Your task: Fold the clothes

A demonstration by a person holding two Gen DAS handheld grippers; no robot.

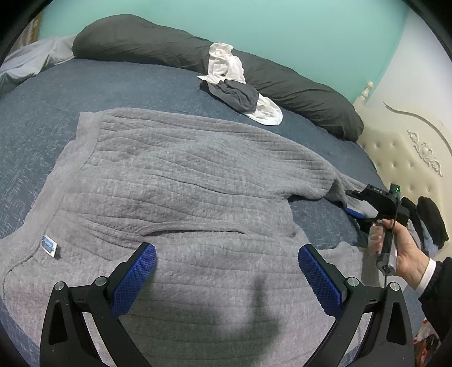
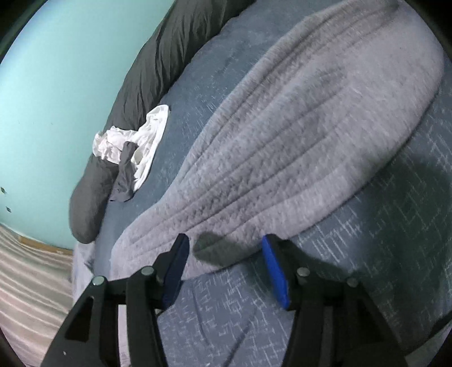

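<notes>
A grey ribbed sweater (image 1: 180,180) lies spread flat on the bed (image 1: 36,118), which has a dark blue cover. The garment fills most of the near part of the bed and reaches close to its near edge.

The left wrist view shows the left hand-held gripper (image 1: 227,269) above the sweater's near part, its blue pads wide apart and nothing between them. Only this view shows the small label (image 1: 50,246) on the sweater, and the person's right hand (image 1: 406,254) holding the right hand-held gripper (image 1: 354,206) at the right edge of the bed, where one sleeve (image 1: 347,189) runs out. A cream padded headboard (image 1: 406,152) stands beyond that edge.

The right wrist view shows the right hand-held gripper (image 2: 224,264) from behind. Its jaws stand apart, and the end of the grey sleeve (image 2: 214,251) lies between them without being clamped. This picture is a little blurred. Only here a striped floor (image 2: 31,279) appears past the bed.

Both views show a long dark pillow (image 1: 158,45) along the far edge of the bed, against a turquoise wall (image 1: 254,22). A small heap of white and dark clothes (image 1: 234,82) rests against it, well apart from the sweater.
</notes>
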